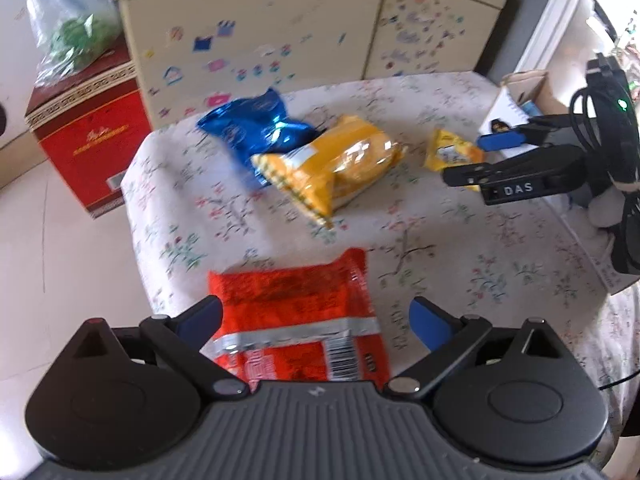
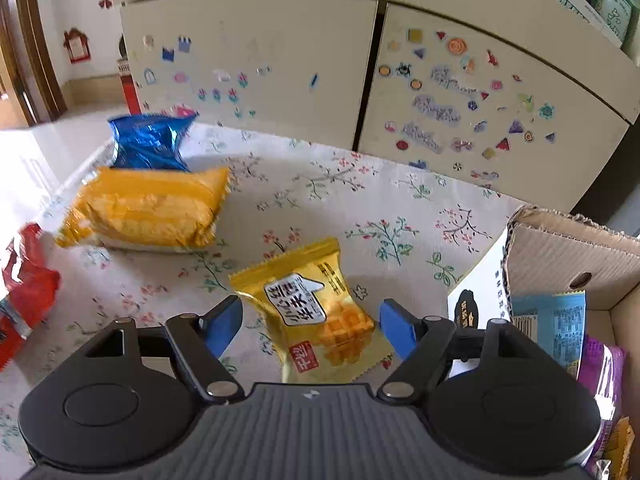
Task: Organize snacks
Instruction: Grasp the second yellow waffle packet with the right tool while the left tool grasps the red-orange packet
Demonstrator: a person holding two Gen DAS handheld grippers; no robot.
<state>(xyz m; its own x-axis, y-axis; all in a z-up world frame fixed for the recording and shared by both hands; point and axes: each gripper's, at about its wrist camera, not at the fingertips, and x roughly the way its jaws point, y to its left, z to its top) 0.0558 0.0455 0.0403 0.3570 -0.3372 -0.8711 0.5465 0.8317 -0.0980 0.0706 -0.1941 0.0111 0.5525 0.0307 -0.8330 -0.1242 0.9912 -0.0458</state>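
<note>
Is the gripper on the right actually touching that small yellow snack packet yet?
Apart. In the right wrist view, the right gripper stands open around the small yellow packet, and floral tablecloth shows between each blue pad and the packet's edges.

Right tongs (image 2: 311, 328) open astride small yellow snack packet (image 2: 310, 314), cardboard box (image 2: 568, 248) at right

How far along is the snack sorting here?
Done: the cardboard box holds some packets. In hand: nothing; the right gripper straddles the small yellow packet, the left gripper the red packet, both open. Left: also the blue foil bag and large yellow bag.
</note>
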